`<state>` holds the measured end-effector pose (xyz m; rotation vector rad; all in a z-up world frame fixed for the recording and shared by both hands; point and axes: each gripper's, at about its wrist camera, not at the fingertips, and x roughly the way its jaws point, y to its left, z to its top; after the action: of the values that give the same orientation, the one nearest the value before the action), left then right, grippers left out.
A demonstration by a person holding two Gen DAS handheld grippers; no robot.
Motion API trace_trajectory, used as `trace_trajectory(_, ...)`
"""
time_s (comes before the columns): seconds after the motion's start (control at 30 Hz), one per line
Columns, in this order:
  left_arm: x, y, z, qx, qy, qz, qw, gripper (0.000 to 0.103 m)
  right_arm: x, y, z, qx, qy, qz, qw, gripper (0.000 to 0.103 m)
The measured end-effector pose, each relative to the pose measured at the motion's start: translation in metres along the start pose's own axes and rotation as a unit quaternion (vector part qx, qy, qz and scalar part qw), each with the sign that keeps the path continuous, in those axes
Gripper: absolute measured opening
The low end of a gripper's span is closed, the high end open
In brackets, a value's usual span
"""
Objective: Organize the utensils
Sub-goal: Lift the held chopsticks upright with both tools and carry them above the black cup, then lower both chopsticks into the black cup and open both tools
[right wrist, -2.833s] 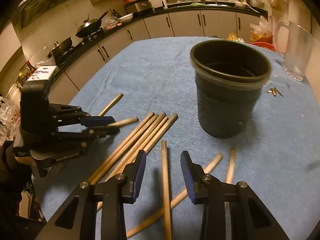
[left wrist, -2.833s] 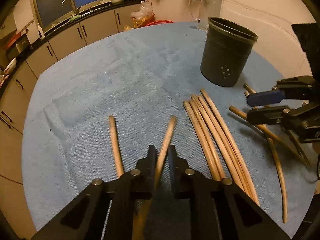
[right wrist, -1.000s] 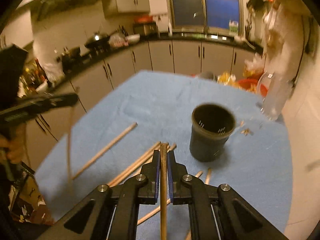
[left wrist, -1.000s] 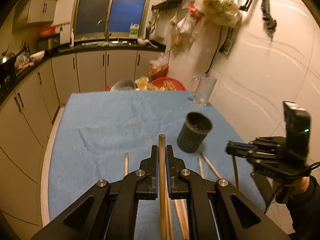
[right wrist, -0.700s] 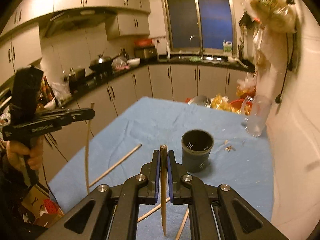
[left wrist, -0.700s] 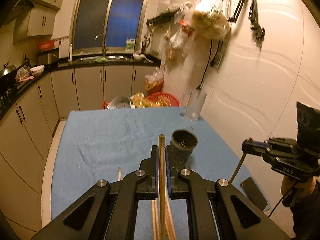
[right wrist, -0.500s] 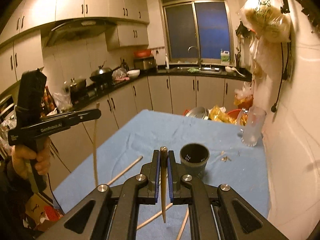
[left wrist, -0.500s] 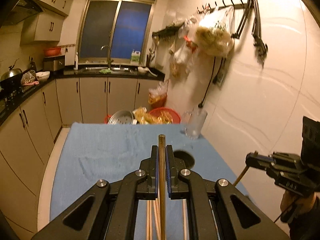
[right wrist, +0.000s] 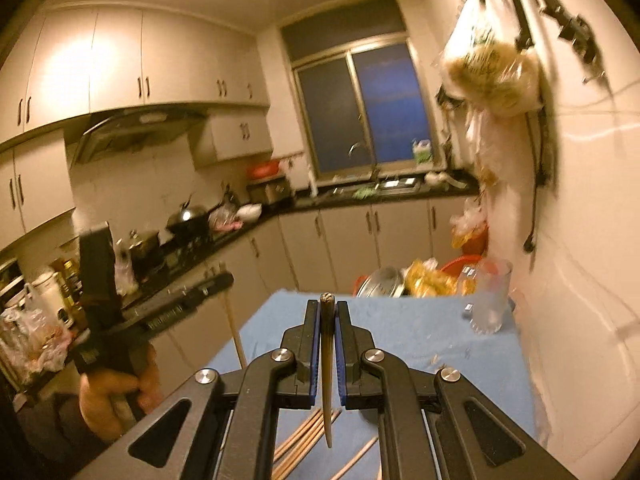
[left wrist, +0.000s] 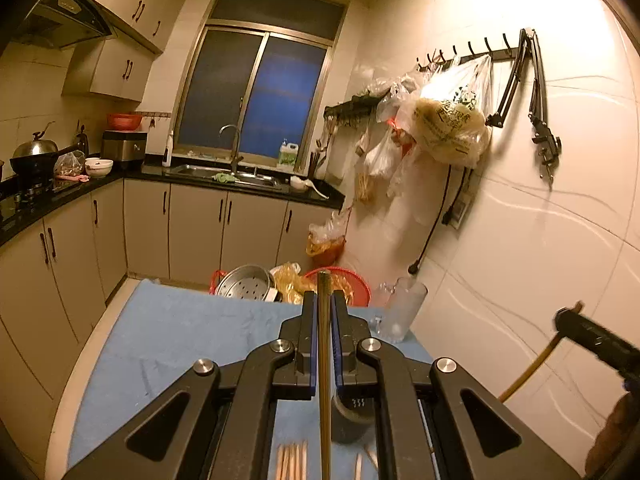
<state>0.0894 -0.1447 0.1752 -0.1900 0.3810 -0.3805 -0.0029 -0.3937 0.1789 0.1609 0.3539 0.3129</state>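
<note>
Left wrist view. My left claw (left wrist: 324,320): clamped on one chopstick (left wrist: 324,360), which stands upright between the blue pads, its tip above them. Below it: a blue-covered bench (left wrist: 180,332); a dark utensil cup (left wrist: 352,420), partly hidden behind my claw's frame; more loose chopsticks (left wrist: 294,460) lying flat at the near edge (blurred). Glass jug (left wrist: 400,312) at the bench's far right corner, by the wall. My right claw (left wrist: 576,330) shows at the right edge, a stick slanting down from it.

Right wrist view. My right claw (right wrist: 327,320): closed on a second chopstick (right wrist: 327,360), held upright, its lower end hanging above the bench (right wrist: 440,344). Several sticks lie flat on the cloth beneath. The cup is not visible here. My left claw (right wrist: 216,282) is at the left with its own stick hanging down, and my hand (right wrist: 112,396) on the grip.
</note>
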Motion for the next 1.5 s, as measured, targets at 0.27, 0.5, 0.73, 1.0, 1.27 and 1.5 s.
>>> trace_trajectory(0.27, 0.046, -0.022, 0.016, -0.001, -0.032, -0.010, 0.9994, 0.007, 0.014, -0.012, 0.020, 0.004, -0.036, -0.032, 0.999, 0.008)
trace_trajectory(0.5, 0.084, -0.043, 0.025, 0.020, -0.041, -0.017, 0.9988, 0.007, 0.045, -0.033, 0.025, 0.016, -0.044, -0.039, 0.998, 0.008)
trace_trajectory(0.73, 0.113, -0.038, 0.015, 0.003, -0.034, -0.020, 0.9992, 0.007, 0.066, -0.060, 0.022, 0.033, -0.044, -0.041, 0.998, 0.008)
trace_trajectory(1.0, 0.143, -0.035, -0.016, -0.008, 0.003, -0.021, 0.9997, 0.007, 0.091, -0.086, 0.002, 0.054, -0.019, -0.043, 0.997, 0.008)
trace_trajectory(1.27, 0.147, -0.031, -0.032, -0.013, 0.018, -0.024, 0.9995, 0.007, 0.111, -0.107, -0.024, 0.079, 0.005, -0.043, 0.996, 0.008)
trace_trajectory(1.5, 0.141, -0.027, -0.043, -0.009, 0.030, -0.025, 0.9992, 0.007, 0.122, -0.115, -0.036, 0.097, 0.014, -0.046, 0.994, 0.008)
